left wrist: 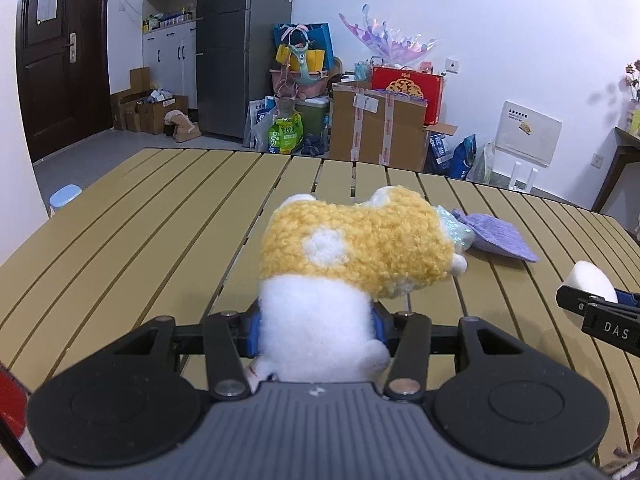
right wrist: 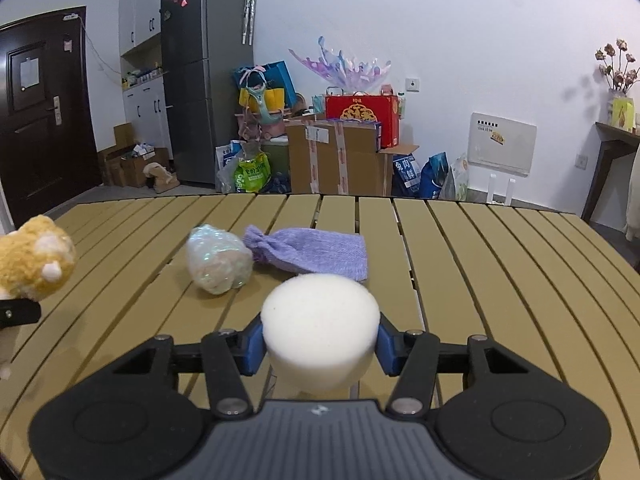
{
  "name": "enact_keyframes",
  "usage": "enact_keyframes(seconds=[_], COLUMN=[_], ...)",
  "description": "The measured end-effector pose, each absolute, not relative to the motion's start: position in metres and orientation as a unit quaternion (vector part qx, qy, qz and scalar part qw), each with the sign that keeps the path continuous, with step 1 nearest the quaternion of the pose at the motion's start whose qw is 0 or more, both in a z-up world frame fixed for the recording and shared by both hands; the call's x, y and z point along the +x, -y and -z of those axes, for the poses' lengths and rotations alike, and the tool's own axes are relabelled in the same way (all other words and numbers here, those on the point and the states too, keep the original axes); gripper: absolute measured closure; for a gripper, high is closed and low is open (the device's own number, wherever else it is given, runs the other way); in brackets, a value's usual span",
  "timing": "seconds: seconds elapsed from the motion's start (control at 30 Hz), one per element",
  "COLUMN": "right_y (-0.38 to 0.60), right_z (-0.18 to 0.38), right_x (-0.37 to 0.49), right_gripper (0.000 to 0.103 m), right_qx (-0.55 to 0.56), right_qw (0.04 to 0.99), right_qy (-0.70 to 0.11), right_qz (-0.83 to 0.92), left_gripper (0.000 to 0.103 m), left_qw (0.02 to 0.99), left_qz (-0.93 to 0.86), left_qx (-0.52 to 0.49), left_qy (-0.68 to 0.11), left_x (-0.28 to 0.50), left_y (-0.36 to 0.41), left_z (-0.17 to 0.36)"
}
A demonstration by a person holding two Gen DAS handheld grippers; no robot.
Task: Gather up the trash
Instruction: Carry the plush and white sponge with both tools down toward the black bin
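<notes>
The big slatted desk (right wrist: 480, 264) carries a purple cloth (right wrist: 316, 254) & a shiny wrapped lump (right wrist: 218, 258), which touch each other near the middle. The left gripper (left wrist: 316, 330) squeezes a yellow & white plush toy (left wrist: 352, 248) by its white part, up off the desk. The right gripper (right wrist: 320, 346) grips a round white sponge (right wrist: 320, 324), blue pads pressed on both sides.

On the table (right wrist: 480, 264), a wrapped bundle (right wrist: 219, 264) lies left of, seemingly touching, a cloth pouch (right wrist: 312, 254).
</notes>
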State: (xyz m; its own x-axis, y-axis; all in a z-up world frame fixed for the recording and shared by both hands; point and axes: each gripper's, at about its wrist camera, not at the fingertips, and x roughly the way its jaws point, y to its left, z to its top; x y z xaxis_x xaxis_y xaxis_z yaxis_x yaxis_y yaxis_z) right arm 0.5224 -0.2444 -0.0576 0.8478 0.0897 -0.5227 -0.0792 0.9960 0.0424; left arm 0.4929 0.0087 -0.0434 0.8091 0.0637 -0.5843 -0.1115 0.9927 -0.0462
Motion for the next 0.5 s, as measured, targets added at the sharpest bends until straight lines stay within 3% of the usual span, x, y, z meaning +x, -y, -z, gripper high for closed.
enact_keyframes(seconds=[0.5], right_y=[0.242], right_z=[0.016], right_x=[0.409], right_gripper=[0.051], right_qx=[-0.004], right_qw=[0.966], right_qy=[-0.251], right_qz=[-0.059], left_gripper=[0.054], left_qw=[0.954], left_qz=[-0.034], left_qx=[-0.041], left_qy=[-0.297], left_x=[0.402], left_y=[0.0], left_z=[0.016])
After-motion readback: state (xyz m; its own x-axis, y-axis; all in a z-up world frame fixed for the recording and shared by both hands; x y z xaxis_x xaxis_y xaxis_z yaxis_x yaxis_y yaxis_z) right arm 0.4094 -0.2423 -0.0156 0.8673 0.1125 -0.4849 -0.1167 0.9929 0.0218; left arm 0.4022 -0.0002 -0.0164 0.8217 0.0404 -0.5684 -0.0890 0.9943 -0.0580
